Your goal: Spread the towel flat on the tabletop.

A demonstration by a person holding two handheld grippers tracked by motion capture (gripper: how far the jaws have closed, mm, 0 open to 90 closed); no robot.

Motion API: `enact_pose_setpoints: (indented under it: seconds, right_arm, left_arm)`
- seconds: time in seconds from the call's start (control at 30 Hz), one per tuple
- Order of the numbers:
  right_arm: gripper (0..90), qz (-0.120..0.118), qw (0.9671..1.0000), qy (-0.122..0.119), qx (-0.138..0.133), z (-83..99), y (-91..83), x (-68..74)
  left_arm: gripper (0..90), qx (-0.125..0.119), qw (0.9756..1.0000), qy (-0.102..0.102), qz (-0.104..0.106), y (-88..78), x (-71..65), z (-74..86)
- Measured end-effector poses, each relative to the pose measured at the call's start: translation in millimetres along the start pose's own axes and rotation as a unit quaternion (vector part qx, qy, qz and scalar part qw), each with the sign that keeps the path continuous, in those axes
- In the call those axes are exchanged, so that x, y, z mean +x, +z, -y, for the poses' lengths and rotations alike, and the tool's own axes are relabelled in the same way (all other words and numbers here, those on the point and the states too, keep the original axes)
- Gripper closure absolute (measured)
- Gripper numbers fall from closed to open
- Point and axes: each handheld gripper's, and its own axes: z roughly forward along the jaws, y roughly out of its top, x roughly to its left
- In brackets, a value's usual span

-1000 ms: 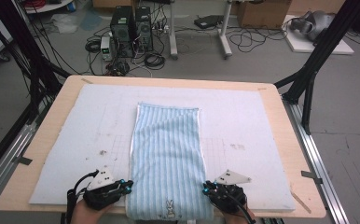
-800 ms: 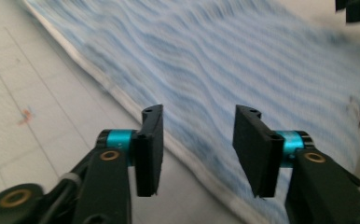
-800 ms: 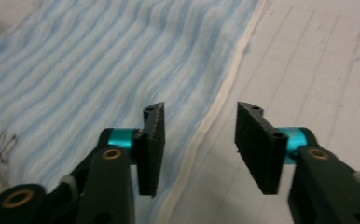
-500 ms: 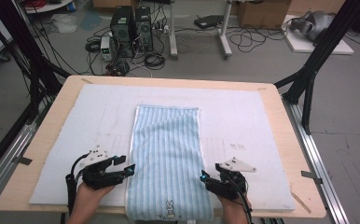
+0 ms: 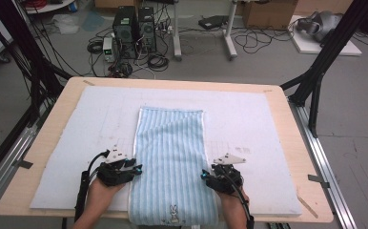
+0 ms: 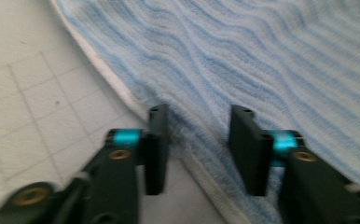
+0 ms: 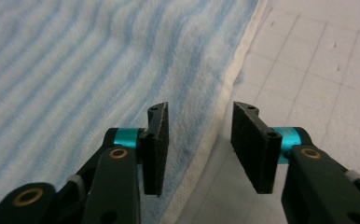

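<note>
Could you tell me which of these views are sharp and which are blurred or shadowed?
Left gripper view: soft all over, the striped towel smeared. Right gripper view: sharper, mat grid crisp, a shadow on the cloth between the jaws. High view: evenly lit, no glare, slightly soft.

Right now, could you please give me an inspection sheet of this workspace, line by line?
Surface: wooden table covered by a pale gridded mat; faint marks on the mat.
Job's things: blue striped towel lying flat and lengthwise, bunny motif at its near end, which reaches the table's near edge.
Clutter: nothing seen on the mat besides the towel.
Grippers: left claw straddles the towel's white left hem, right claw its right hem; both have just been closing, with the hem between open jaws, not yet pinched.
Cables: a black cable trails from each claw along the forearm.
Surroundings: computer towers, loose floor wiring, black frame struts.
</note>
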Motion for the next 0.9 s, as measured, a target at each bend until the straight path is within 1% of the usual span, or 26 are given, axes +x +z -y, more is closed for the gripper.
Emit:
enact_pose_setpoints:
  seconds: [0.03,0.07,0.1,0.13,0.17,0.2,0.27,0.33,0.37,0.43,0.47,0.53,0.57,0.6,0.63,0.67,0.73,0.77,0.83,0.87,0.9]
  right_arm:
    - [70.1,-0.003,1.0,0.001,-0.001,0.3,-0.6,-0.6]
    - [75.6,-0.008,1.0,0.0,0.0,1.2,-1.9,-1.4]
    - [81.5,-0.017,0.9999,0.004,0.001,2.2,-3.4,-2.1]
    - [84.8,-0.019,0.9998,-0.001,0.001,3.8,-5.4,-1.5]
    - [85.5,-0.017,0.9998,-0.011,0.002,5.8,-7.2,0.4]
    - [85.6,-0.015,0.9998,-0.015,0.001,8.0,-9.5,2.1]
    - [85.6,-0.018,0.9995,-0.026,0.004,12.2,-14.7,4.1]
    - [85.6,-0.019,0.9994,-0.029,0.006,17.2,-21.0,6.5]
    - [85.3,-0.018,0.9993,-0.032,0.005,19.6,-23.6,6.7]
    - [83.6,-0.017,0.9992,-0.035,0.003,23.7,-28.3,6.8]
    - [80.8,-0.015,0.9994,-0.032,0.002,25.6,-30.6,7.0]
    - [69.5,-0.018,0.9995,-0.022,-0.009,27.5,-32.9,5.3]
    - [65.1,-0.018,0.9995,-0.019,-0.02,27.8,-33.7,3.4]
    - [62.7,-0.02,0.9992,-0.013,-0.031,27.1,-34.3,1.1]
    - [59.7,-0.021,0.9989,-0.008,-0.041,25.1,-34.8,-1.2]
    - [56.4,-0.019,0.9986,-0.008,-0.05,22.2,-34.3,-3.6]
    - [51.2,-0.018,0.9979,0.002,-0.062,14.3,-30.8,-9.6]
    - [48.9,-0.014,0.9978,0.004,-0.065,8.5,-26.6,-13.5]
    - [48.6,-0.006,0.9979,0.009,-0.064,0.1,-19.2,-18.9]
    - [49.5,-0.004,0.998,0.011,-0.062,-4.6,-14.5,-21.7]
    - [51.6,-0.004,0.9982,0.01,-0.058,-9.2,-9.2,-24.1]
  left_arm:
    - [80.5,0.001,1.0,0.0,0.005,-0.6,-0.2,0.7]
    - [84.6,0.0,1.0,0.002,0.006,-0.9,-1.5,1.0]
    - [85.2,0.001,1.0,0.005,0.008,-1.4,-2.7,1.3]
    - [85.4,0.002,0.9999,0.007,0.01,-2.1,-3.2,1.6]
    - [85.4,0.002,0.9999,0.005,0.013,-2.8,-3.8,2.2]
    - [85.3,0.003,0.9998,0.003,0.018,-4.0,-3.8,3.2]
    - [84.9,0.002,0.9996,-0.001,0.027,-6.6,-5.3,5.7]
    - [84.9,0.003,0.9994,0.004,0.035,-9.8,-6.3,8.7]
    - [84.8,0.002,0.9992,0.0,0.039,-11.4,-6.9,10.3]
    - [83.3,-0.002,0.999,-0.005,0.044,-14.6,-7.5,13.6]
    - [79.1,-0.003,0.9989,-0.007,0.046,-15.7,-6.7,14.2]
    - [62.1,-0.004,0.9989,-0.016,0.044,-16.3,-5.5,13.5]
    - [54.3,-0.007,0.999,-0.02,0.041,-16.3,-4.0,12.3]
    - [50.5,-0.012,0.9988,-0.023,0.042,-16.5,-1.7,10.6]
    - [48.2,-0.019,0.9986,-0.028,0.041,-16.8,1.4,8.4]
    - [46.5,-0.028,0.9982,-0.033,0.041,-17.2,5.0,5.9]
    - [45.1,-0.047,0.9975,-0.041,0.032,-17.3,15.1,-1.2]
    - [44.8,-0.055,0.997,-0.047,0.029,-16.8,19.0,-3.6]
    - [44.5,-0.063,0.9963,-0.056,0.016,-15.0,29.7,-10.1]
    - [44.4,-0.072,0.9955,-0.061,0.011,-14.1,34.5,-12.3]
    - [44.6,-0.084,0.9941,-0.069,0.006,-13.7,38.7,-13.3]
